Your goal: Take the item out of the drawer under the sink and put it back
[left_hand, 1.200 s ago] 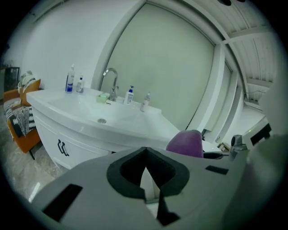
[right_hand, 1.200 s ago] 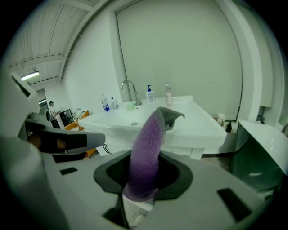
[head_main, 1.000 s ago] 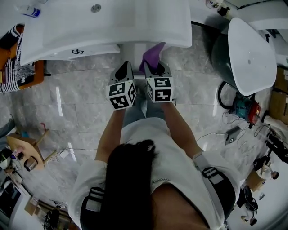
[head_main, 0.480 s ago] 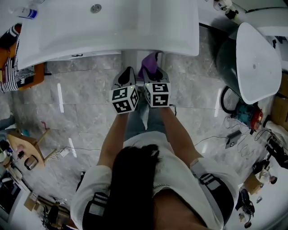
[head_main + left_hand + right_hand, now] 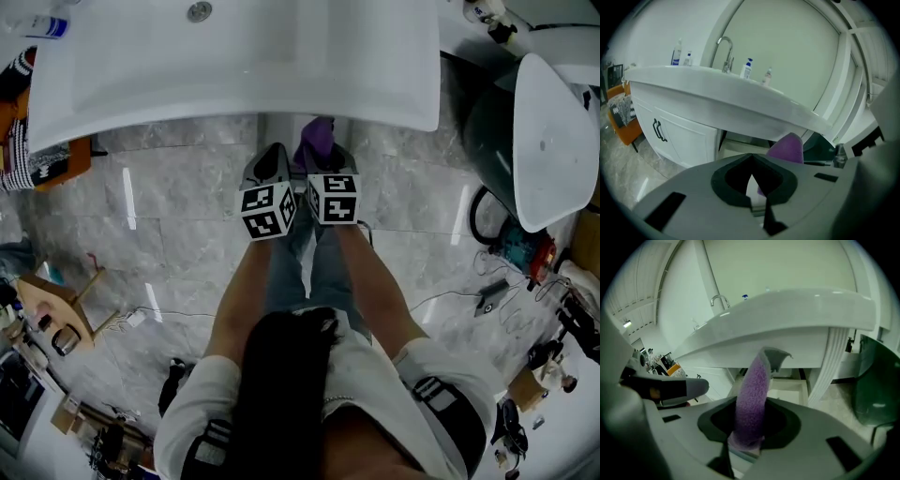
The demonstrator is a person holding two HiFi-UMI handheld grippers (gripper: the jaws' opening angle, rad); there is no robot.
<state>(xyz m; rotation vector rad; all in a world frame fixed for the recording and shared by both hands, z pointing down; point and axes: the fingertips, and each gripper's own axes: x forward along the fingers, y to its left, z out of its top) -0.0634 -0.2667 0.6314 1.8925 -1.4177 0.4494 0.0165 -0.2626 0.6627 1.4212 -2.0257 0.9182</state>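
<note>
Your right hand-held gripper [image 5: 747, 440] is clamped on the lower end of the purple pad [image 5: 752, 394], which stands up out of the jaws with its tip curled over. You hold it just in front of the sink [image 5: 234, 66], below its front edge. Your left hand-held gripper [image 5: 752, 187] sits close beside the right one; its jaws are drawn together with nothing between them.

The drawer [image 5: 787, 391] under the sink stands pulled out, and what shows of its pale inside looks bare. The pad is out, so this looks like the put-back step. Next, carry the pad forward and down under the sink's edge until it is over the drawer. Lay it inside before you let the jaws part. Keep the upright tip clear of the sink's underside.
</note>
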